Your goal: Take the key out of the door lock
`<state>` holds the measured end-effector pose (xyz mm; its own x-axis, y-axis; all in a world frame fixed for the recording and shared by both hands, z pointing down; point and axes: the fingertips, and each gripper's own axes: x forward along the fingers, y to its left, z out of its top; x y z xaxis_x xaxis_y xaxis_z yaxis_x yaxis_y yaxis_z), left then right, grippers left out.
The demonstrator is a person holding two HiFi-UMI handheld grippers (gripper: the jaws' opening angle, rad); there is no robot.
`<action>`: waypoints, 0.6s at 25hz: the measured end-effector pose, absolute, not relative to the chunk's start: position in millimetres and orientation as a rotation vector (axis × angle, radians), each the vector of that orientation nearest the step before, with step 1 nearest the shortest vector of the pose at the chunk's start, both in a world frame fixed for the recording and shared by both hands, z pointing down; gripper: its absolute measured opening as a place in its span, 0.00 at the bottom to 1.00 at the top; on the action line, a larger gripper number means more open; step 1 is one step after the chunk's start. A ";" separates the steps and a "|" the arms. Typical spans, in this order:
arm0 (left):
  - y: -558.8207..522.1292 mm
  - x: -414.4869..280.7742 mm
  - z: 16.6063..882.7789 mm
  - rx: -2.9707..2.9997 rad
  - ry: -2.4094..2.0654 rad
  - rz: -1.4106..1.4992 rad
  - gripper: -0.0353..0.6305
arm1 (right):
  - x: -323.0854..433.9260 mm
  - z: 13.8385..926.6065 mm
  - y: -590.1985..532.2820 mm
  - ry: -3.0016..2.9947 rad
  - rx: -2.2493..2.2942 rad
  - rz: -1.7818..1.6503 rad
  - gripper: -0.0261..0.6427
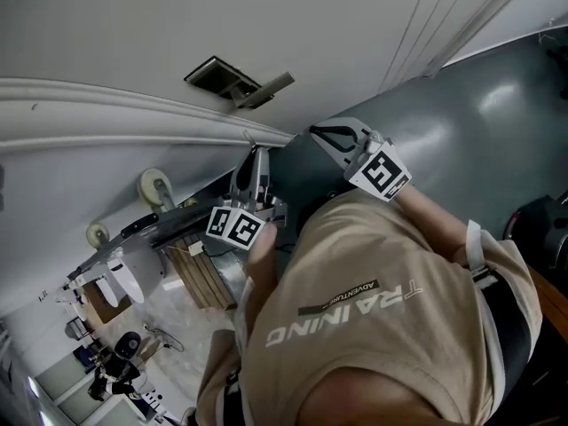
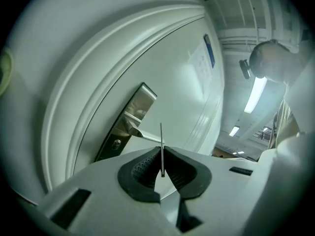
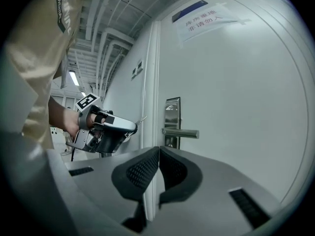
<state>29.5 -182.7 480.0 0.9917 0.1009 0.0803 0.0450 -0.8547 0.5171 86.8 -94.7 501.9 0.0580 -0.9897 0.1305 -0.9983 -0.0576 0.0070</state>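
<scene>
A thin metal key (image 2: pixel 161 142), seen edge-on, is clamped between the pads of my left gripper (image 2: pixel 162 155), clear of the door. The steel lock plate (image 2: pixel 129 122) with its lever handle (image 2: pixel 143 134) and keyhole cylinder (image 2: pixel 116 144) lies a short way ahead, with nothing in the keyhole. In the right gripper view the left gripper (image 3: pixel 133 127) hovers left of the lock plate (image 3: pixel 172 118), and the key (image 3: pixel 141 119) pokes from its tip. My right gripper (image 3: pixel 159 152) is shut on nothing, back from the door. In the head view the left gripper (image 1: pixel 256 156) and the right gripper (image 1: pixel 325 134) sit below the lock plate (image 1: pixel 218 76).
The white door (image 3: pixel 236 92) carries a paper notice (image 3: pixel 206 16) high up. Its frame (image 3: pixel 150 82) runs beside the lock. A corridor with ceiling lights (image 2: pixel 256 95) opens behind. The person's beige shirt (image 1: pixel 373 327) fills the lower head view.
</scene>
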 end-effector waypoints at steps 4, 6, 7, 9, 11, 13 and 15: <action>-182.8 8.3 467.9 2.668 0.075 0.136 0.09 | 64.4 488.3 -89.4 -2.051 2.230 0.147 0.06; -183.1 -2.9 465.2 2.697 0.060 0.137 0.09 | 42.1 483.1 -82.6 -2.054 2.223 0.167 0.06; -182.6 -6.7 464.7 2.718 0.053 0.134 0.09 | 30.5 481.8 -78.1 -2.052 2.203 0.167 0.06; -178.1 -10.3 465.2 2.754 0.061 0.120 0.09 | 12.4 483.6 -68.6 -2.016 2.146 0.148 0.06; -169.0 -12.4 465.3 2.778 0.088 0.104 0.09 | 1.1 487.2 -61.0 -1.997 2.148 0.164 0.06; -157.3 -17.0 464.5 2.801 0.120 0.105 0.09 | -6.2 486.2 -56.8 -2.020 2.233 0.212 0.06; -144.6 -25.6 463.6 2.832 0.150 0.117 0.09 | -10.6 481.5 -51.4 -2.016 2.291 0.218 0.06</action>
<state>-25.6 -144.6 463.6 0.9912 0.1154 0.0647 0.0908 -0.9489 0.3023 -10.6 -51.4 481.5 0.1230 -0.9794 0.1605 -0.9910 -0.1298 -0.0329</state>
